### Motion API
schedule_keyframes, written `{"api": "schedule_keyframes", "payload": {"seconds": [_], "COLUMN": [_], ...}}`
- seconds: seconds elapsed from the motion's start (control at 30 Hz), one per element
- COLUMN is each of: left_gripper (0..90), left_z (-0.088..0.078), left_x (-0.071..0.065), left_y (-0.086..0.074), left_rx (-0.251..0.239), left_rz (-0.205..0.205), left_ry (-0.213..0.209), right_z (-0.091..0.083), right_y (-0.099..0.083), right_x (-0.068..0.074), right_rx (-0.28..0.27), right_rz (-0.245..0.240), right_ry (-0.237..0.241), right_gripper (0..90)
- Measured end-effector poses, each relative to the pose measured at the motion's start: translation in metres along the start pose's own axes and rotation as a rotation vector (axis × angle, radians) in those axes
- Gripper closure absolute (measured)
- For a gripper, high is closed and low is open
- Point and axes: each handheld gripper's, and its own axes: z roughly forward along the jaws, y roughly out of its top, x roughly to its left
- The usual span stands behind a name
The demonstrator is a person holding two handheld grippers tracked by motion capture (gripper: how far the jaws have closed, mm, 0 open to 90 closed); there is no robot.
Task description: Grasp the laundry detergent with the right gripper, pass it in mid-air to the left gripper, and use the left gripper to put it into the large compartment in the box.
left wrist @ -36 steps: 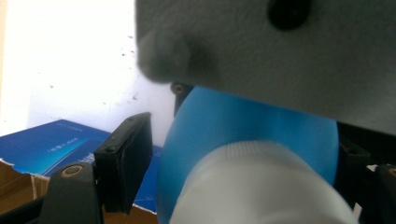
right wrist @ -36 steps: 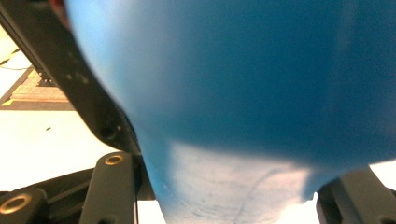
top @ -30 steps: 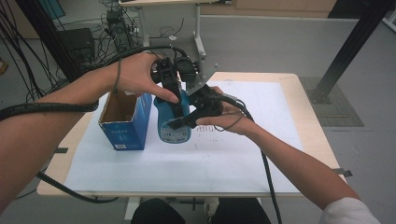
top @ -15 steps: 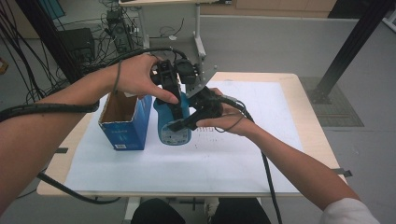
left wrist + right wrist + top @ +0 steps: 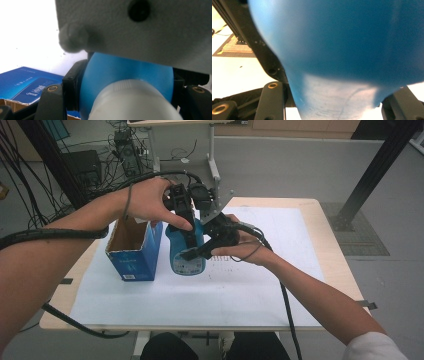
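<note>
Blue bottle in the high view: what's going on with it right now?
A person holds the blue bottle upright on the white sheet with both grippers. The left gripper comes down from above, its jaws just closed on the bottle's upper part by the whitish cap. The right gripper is shut on the bottle's body from the side. An open blue carton stands right beside it.

- In the high view, the top of the blue bottle [image 5: 186,254] is hidden under the left gripper [image 5: 186,227] and the person's hand.
- In the left gripper view, a blurred grey plate [image 5: 140,30] covers the upper bottle; its pale cap [image 5: 135,102] is cut off below.
- In the right gripper view, the bottle is a blur, cropped by three edges.
- The print on the blue box [image 5: 134,251] is too small to read.
</note>
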Motion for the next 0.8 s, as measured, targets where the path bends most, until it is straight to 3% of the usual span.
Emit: {"api": "schedule_keyframes", "payload": {"seconds": [0.8], "left_gripper": [35.6], "left_z": [0.0015], "left_x": [0.0022], "left_y": [0.0017], "left_rx": [0.008], "left_rz": [-0.013], "left_ry": [-0.001], "right_z": [0.0008], "right_y": [-0.0021], "right_x": [-0.0027], "right_rx": [-0.012], "right_rz": [-0.002], "right_ry": [-0.001], "right_gripper": [43.3]}}
